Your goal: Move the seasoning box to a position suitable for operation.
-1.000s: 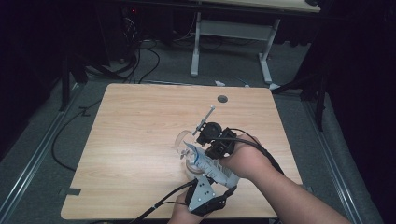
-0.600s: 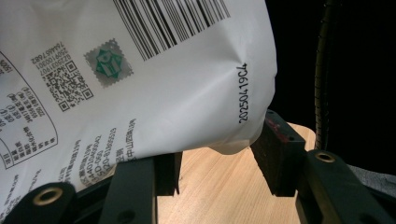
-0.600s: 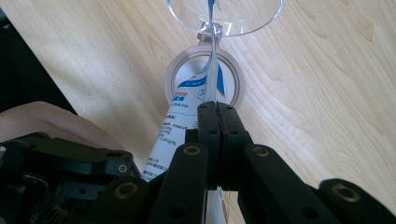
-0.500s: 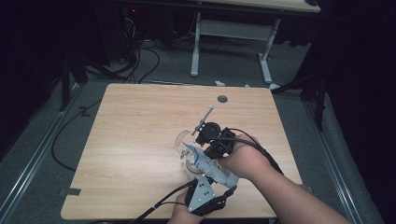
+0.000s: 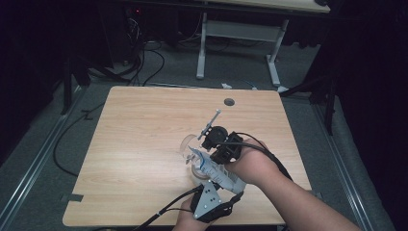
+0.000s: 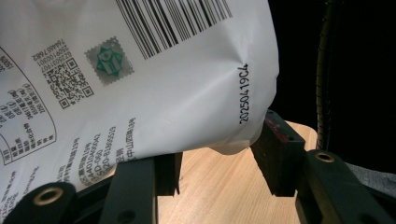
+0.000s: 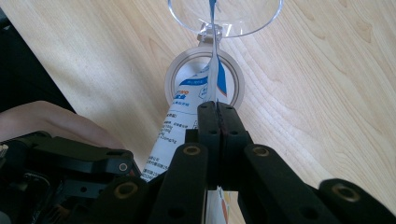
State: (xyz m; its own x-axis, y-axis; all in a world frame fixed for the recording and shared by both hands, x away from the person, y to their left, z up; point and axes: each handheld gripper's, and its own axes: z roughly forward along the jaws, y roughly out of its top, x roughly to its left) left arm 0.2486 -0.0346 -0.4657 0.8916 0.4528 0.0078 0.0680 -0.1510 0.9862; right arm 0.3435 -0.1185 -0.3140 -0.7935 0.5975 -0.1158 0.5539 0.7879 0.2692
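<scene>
- One pouch (image 5: pixel 214 169), low centre of the high view, well inside the table (image 5: pixel 144 144) edges.
- Left gripper (image 6: pixel 215 163) jaws grasp its body.
- Right gripper (image 7: pixel 217 109) jaws clenched on its top edge.
- One clear cup (image 7: pixel 226 16) beyond.

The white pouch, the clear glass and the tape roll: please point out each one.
white pouch (image 6: pixel 140 93): left gripper view, printed back panel beneath the barcode.
clear glass (image 7: pixel 243 18): right gripper view, transparent bowl near the top edge.
tape roll (image 7: pixel 237 79): right gripper view, right side of the ring.
</scene>
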